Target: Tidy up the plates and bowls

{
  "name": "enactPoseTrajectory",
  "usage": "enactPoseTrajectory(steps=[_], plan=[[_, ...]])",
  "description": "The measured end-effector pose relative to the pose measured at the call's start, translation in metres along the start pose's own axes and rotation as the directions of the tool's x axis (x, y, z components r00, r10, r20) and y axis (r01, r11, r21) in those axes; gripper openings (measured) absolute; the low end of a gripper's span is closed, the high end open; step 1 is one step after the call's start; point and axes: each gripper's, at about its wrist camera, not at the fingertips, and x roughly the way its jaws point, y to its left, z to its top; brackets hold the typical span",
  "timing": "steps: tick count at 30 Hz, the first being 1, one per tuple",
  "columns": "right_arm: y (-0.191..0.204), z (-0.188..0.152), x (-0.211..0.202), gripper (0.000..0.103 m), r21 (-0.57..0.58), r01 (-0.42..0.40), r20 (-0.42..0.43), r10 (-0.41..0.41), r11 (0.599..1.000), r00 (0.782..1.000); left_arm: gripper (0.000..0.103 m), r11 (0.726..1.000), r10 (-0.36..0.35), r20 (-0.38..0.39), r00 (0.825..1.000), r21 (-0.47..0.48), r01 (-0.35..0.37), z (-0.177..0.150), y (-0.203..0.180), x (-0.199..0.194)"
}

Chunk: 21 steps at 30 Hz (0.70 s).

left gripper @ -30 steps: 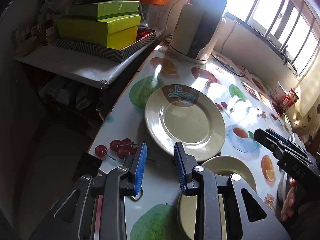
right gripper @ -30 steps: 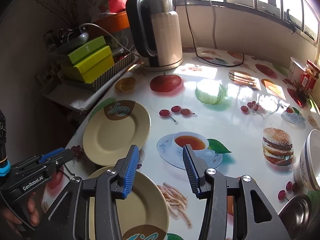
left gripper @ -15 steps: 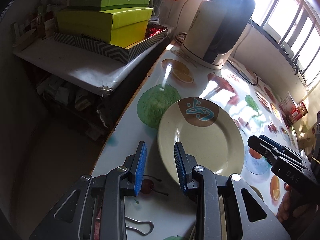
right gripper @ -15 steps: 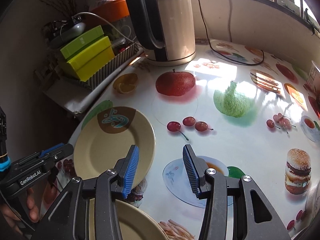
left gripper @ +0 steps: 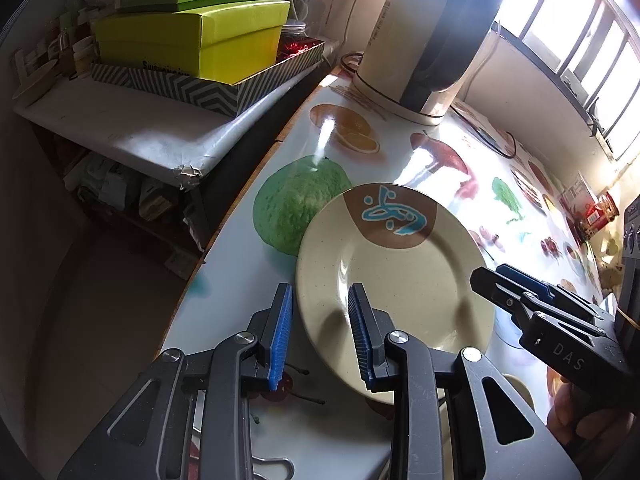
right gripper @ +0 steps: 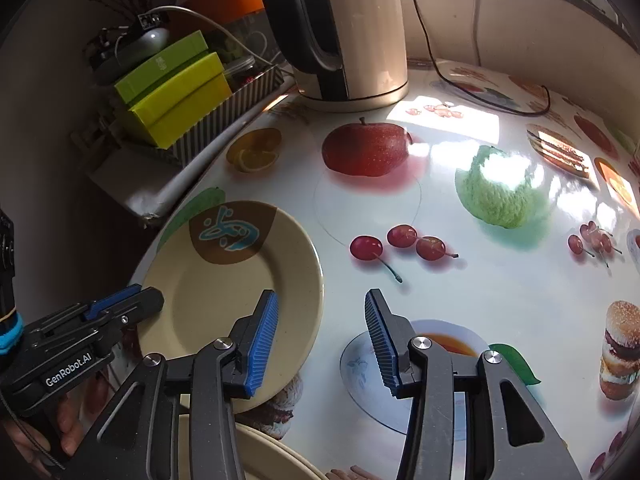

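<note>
Two plates in my sight: one cream plate [right gripper: 236, 276] with a brown patch and blue mark lies flat near the left edge of the desk [right gripper: 480, 280], and the rim of a second plate [right gripper: 276, 456] peeks in below it. Nothing sits on either. On the shelf to the left, a striped tray [left gripper: 224, 88] carries stacked green boxes [left gripper: 200, 36]. My left tool [left gripper: 320, 336] is partly spread, straddling the plate's near-left rim, pinching nothing. My right tool [right gripper: 320, 340] is spread wider, its left pad over the plate's right edge, gripping nothing.
</note>
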Motion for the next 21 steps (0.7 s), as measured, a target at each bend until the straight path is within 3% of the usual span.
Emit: enactPoseTrajectory(steps=[11,21], plan=[[-0.0002,0.0004,0.0035,0.025,-0.001,-0.023,-0.004,0.023,1.0,1.0,0.026,1.0,0.007,0.003,1.0,-0.004,-0.007,-0.0005,0.0002,0.0026],[0.0024,0.0,0.0038,0.018,-0.005,-0.038,0.001,0.038,0.999,0.999,0.025,1.0,0.01,0.011,1.0,-0.007,-0.01,-0.0011,0.0001,0.0021]])
